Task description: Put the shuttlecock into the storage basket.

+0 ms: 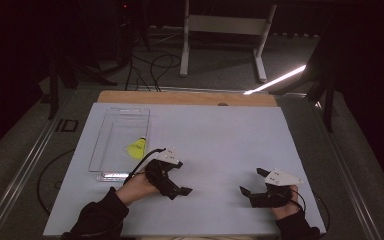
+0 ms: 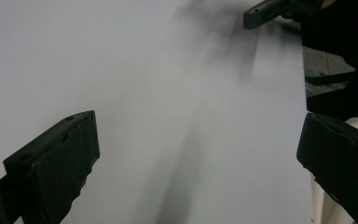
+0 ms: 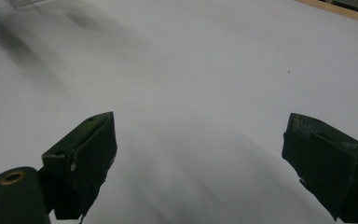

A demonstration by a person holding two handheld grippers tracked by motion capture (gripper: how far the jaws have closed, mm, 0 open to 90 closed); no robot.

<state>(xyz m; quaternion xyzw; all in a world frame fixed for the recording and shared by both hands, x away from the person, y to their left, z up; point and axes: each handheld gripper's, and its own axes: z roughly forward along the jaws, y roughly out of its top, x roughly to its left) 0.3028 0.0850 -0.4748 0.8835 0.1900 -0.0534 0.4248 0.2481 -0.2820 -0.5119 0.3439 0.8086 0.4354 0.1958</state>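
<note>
A yellow shuttlecock (image 1: 137, 148) lies inside a clear plastic tray (image 1: 111, 160) on the left part of the table. My left gripper (image 1: 180, 178) hovers just right of the tray's near corner, open, with bare mat between its jaws (image 2: 196, 154). My right gripper (image 1: 252, 181) sits near the front right of the mat, also open and holding nothing (image 3: 200, 149). The two grippers point roughly toward each other. A fingertip (image 2: 261, 11) of the right gripper shows at the top of the left gripper view.
A pale grey mat (image 1: 220, 140) covers the wooden table (image 1: 180, 97). A corner of the clear tray (image 3: 28, 3) shows in the right gripper view. Beyond the table stand a white frame (image 1: 225, 30) and cables on a dark floor.
</note>
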